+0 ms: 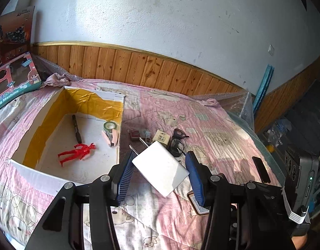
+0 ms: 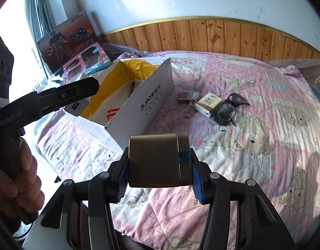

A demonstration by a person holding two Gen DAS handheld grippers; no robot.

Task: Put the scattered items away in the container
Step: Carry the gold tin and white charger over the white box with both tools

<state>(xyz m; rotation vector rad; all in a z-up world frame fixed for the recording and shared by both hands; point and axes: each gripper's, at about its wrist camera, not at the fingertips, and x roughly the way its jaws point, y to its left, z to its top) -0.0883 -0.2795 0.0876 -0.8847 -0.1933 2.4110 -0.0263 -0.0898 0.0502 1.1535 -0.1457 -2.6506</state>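
We hold a white flat plug-in charger with two metal prongs crosswise between the two blue pads of our left gripper, its corners touching both, above the pink cartoon-print quilt just beside the open white cardboard box lined with yellow foil. Our right gripper is clamped on one bronze-coloured rectangular metal case with a blue tape patch, low over the quilt in front of the box's near corner.

Inside the box we count four things: one red plastic figure, one black marker pen, one green-rimmed roll of tape and one pink stapler.

Still out on the quilt, right of the box, lie one small red-and-white packet, one cream carton with green print and one pair of black-framed glasses, the carton touching the glasses. Nearer us lie one black slim bar-shaped object and one brown-edged item, partly hidden by the gripper.

A hand grips the left tool's handle.
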